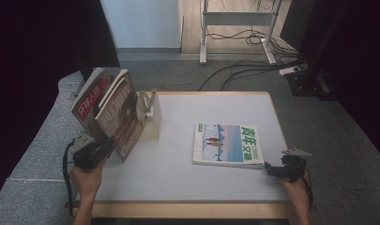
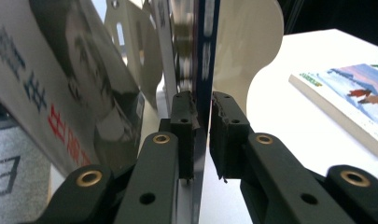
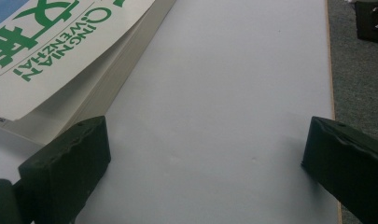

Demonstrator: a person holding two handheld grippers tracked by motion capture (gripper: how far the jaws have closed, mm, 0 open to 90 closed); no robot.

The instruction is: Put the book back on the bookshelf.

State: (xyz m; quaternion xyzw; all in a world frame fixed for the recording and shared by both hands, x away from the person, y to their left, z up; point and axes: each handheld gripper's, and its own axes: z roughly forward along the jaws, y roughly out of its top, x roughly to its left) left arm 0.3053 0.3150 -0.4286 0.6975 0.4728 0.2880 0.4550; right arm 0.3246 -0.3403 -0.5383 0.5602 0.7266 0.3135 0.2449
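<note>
Left fingers (image 2: 201, 135) around magazine (image 2: 206, 56) edge.

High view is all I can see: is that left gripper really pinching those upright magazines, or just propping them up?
Observer: The left gripper has its jaws clamped on one thin blue-edged magazine.
Operator: And the one with red characters?
Observer: The red-lettered magazine leans beside the jaws, outside them.
Operator: Is the right gripper holding the flat magazine?
Observer: No. The right gripper stands wide open over the table, one jaw beside the corner of the green-titled magazine.
</note>
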